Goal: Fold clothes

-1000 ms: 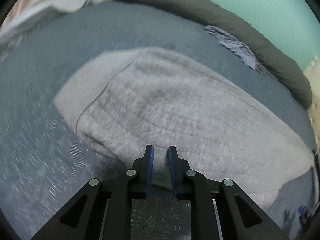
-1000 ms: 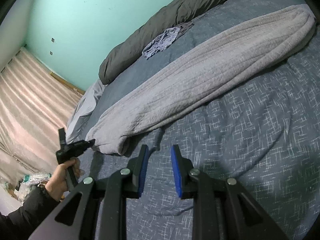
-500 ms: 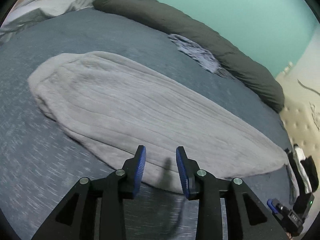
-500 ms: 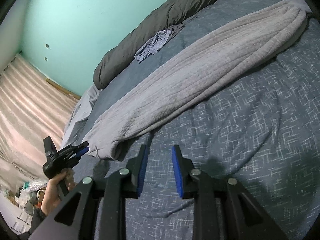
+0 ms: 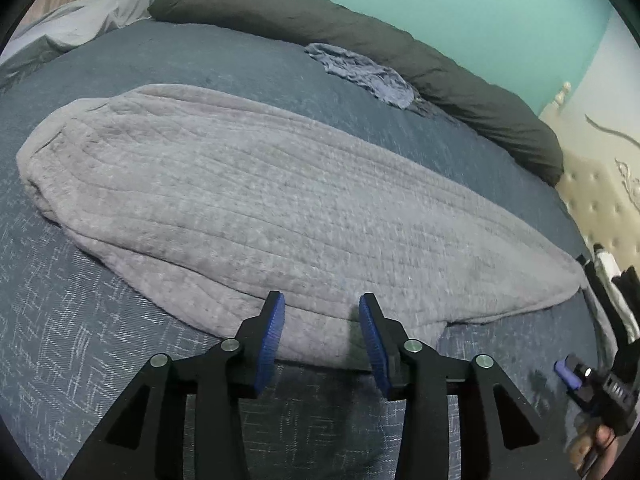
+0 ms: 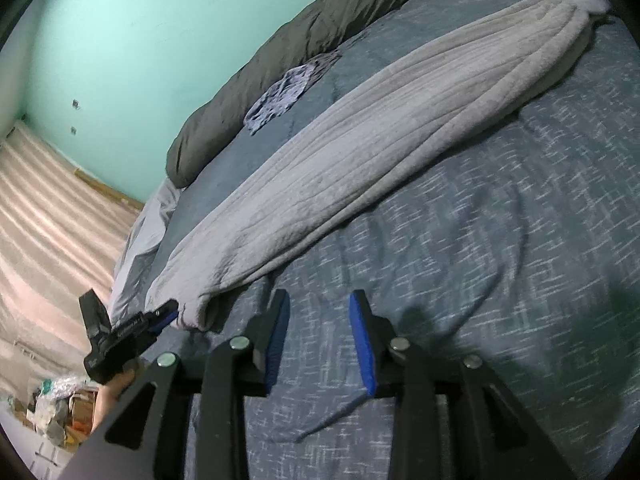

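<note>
Left wrist view takes in the bed (image 5: 132,344), its dark blue cover with pale hatch marks filling most of the picture. Along the far side, against the mint-green wall (image 5: 460,4), lies a long dark grey rolled duvet (image 5: 400,60). Across the middle of the cover stretches the grey ribbed garment (image 5: 280,208), folded into a long flat band that narrows towards both ends; from the right wrist view it (image 6: 400,128) runs on a slant from the lower left up to the top right corner. A small crumpled blue-grey cloth (image 5: 360,68) sits between the garment and the duvet, touching the duvet's edge. A pale sheet (image 6: 140,232) bunches at the bed's far corner beside the striped floor (image 6: 48,220).

The left gripper (image 5: 322,332) hangs over the garment's near edge, jaws apart after just opening, nothing pressed between them; the fabric lies below the blue pads (image 5: 272,332). The right gripper (image 6: 320,336) stands over bare cover just beside the garment's near end, its jaws also just widened and holding nothing. In the right wrist view the left gripper (image 6: 160,316) shows at lower left, gripped by a hand (image 6: 112,390), its tip close to the garment's end
</note>
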### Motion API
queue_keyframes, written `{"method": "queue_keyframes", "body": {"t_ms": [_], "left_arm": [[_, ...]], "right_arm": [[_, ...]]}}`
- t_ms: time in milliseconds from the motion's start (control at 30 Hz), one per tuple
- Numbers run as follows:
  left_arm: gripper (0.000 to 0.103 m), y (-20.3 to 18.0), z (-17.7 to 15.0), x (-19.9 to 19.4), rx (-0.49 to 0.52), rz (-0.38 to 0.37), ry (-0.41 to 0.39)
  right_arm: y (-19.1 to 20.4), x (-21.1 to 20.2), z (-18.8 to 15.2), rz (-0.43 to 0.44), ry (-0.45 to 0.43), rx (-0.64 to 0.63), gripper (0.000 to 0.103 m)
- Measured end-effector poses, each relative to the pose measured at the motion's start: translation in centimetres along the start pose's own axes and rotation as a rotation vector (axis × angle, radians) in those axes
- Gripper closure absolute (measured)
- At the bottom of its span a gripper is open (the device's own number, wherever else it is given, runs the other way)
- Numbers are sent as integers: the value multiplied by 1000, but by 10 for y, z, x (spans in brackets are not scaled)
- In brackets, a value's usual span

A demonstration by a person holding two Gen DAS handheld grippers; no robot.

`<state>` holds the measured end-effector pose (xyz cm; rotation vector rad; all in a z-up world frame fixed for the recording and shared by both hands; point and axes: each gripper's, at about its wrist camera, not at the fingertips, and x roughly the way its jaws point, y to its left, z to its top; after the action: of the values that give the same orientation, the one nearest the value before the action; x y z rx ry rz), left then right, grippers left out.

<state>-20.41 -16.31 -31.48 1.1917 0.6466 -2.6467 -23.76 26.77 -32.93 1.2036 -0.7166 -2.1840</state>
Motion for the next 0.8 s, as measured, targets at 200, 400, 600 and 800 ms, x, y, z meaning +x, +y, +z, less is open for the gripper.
{"method": "queue_keyframes", "body": {"t_ms": [200,400,600,800], "left_arm": [[53,-10,-2,1,32,-5,0],[53,-12,0,1,27,-23,-1],[53,-8,1,0,7,-33,-3],[49,-10,2,0,-1,-49,-2]], "right_arm": [[-23,-21,27,-53,-56,74,68],[-59,-51,86,-205,-89,99,47],[-106,-80,150,-323,-171,144,47],[-149,-93,191,-456,-230,183,41]]}}
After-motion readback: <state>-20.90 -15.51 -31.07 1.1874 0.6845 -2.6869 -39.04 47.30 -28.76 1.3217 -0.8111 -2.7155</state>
